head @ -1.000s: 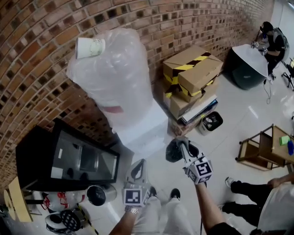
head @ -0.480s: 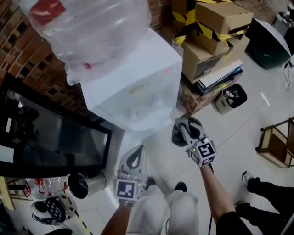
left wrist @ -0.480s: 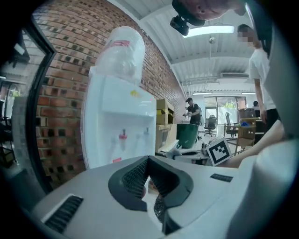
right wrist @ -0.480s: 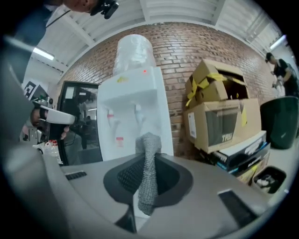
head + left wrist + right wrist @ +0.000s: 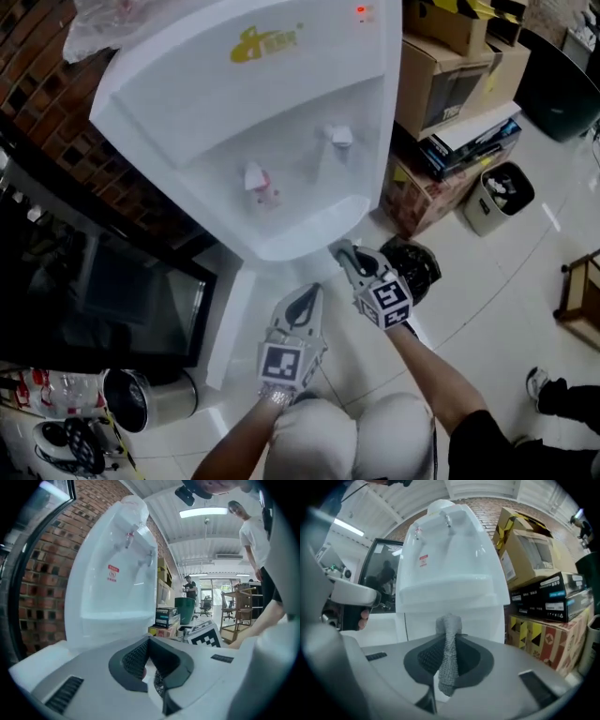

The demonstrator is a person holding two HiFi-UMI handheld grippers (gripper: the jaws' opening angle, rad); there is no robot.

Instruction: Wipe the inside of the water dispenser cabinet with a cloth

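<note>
"So, where was the water dispenser (image 5: 281, 122)?"

"It stood against the brick wall (image 5: 33, 56), just beyond both grippers, with cardboard boxes (image 5: 450, 80) at its right."

"And the jaws?"

"My right gripper (image 5: 449, 637) had its jaws closed on a grey cloth (image 5: 449, 660), and a strip of it stood up between them. My left gripper (image 5: 149, 641) had its jaws pressed together, with nothing in them."

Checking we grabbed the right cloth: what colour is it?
Grey cloth, clearest in right gripper view.
</note>
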